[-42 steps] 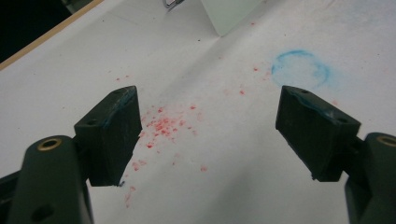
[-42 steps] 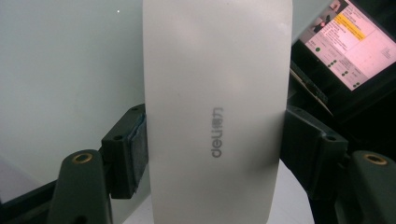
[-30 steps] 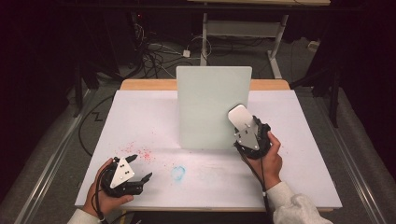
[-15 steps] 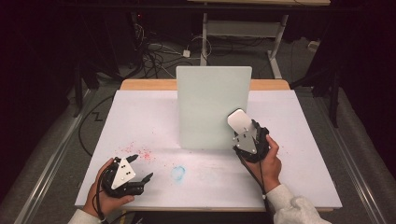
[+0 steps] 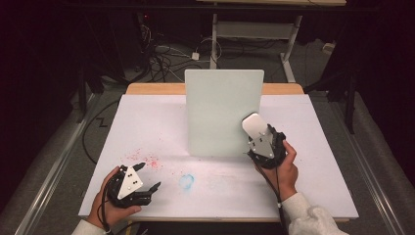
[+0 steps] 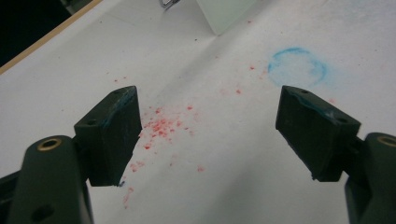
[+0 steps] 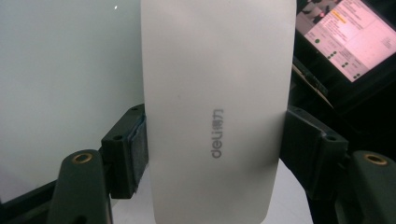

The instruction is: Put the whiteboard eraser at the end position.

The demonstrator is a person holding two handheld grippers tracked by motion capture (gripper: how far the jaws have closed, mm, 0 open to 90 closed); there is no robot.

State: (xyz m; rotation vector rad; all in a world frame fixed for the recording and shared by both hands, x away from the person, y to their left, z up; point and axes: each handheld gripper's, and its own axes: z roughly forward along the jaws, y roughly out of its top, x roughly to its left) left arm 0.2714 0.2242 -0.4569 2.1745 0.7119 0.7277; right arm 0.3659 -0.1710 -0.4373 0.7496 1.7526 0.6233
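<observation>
At board [image 5: 222, 112] lower right edge | right tongs [image 5: 258, 134] clamped on white eraser [image 5: 254, 126], face toward board for wiping | left tongs [image 5: 147, 177] apart, parked on counter [image 5: 323, 147]

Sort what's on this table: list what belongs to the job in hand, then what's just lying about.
In the job:
- white eraser, clamped in the right gripper
- upright whiteboard, right beside the eraser

Lying about:
- red specks on the table sheet
- blue ring mark
- left gripper, open and idle above the specks
</observation>
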